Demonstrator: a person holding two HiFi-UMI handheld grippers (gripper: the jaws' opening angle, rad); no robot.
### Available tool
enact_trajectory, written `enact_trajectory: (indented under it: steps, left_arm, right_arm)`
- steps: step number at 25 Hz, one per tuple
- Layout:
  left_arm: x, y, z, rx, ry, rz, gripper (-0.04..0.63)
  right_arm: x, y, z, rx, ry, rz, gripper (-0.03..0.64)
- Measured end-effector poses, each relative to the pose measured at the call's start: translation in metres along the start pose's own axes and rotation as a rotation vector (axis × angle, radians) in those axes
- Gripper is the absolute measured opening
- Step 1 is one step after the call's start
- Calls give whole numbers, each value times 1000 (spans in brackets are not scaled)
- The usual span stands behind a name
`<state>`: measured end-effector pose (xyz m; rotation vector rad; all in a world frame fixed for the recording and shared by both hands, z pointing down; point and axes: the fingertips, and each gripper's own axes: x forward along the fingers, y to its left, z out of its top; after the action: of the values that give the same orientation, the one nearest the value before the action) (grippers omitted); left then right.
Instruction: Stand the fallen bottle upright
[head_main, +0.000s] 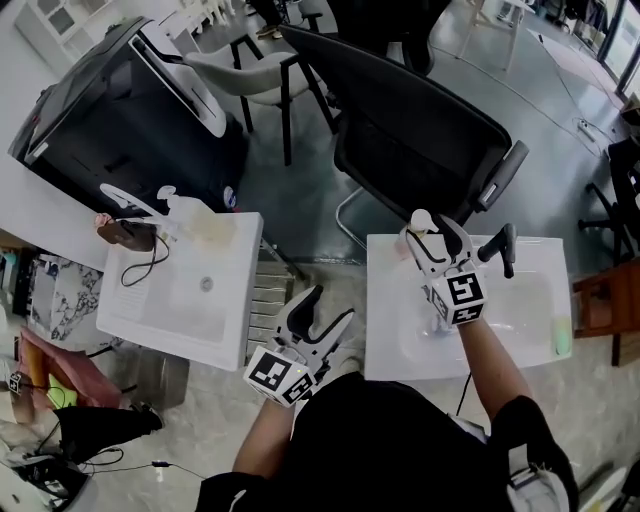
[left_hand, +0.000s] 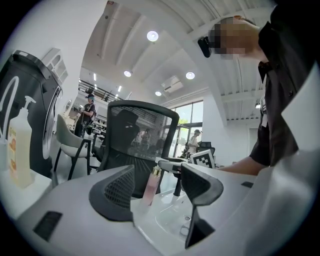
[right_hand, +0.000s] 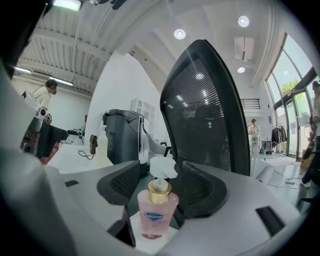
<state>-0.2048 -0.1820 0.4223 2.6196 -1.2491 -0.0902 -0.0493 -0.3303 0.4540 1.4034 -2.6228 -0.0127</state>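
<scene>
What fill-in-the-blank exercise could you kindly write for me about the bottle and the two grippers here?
1. The pink pump bottle stands ___ on the white sink.
2. The right gripper has its jaws apart, with the bottle ___ them and the pads not pressing on it.
3. The left gripper is open and holds ___.

Missing words: upright; between; nothing.
</scene>
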Motion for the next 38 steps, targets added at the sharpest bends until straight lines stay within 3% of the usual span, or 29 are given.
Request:
enact_trajectory:
  steps: [11, 28, 38]
  left_arm:
    - [24, -13, -1, 13, 16, -139, 304]
    - [72, -88, -34, -8, 119, -424, 303]
    - [87, -146, -61, 18, 170, -632, 296]
  right_arm:
    - [-59, -35, -18, 59, 35, -184, 261]
    - [-197, -66, -86, 176, 185, -447, 261]
    - [-303, -29, -80, 259, 161, -662, 259]
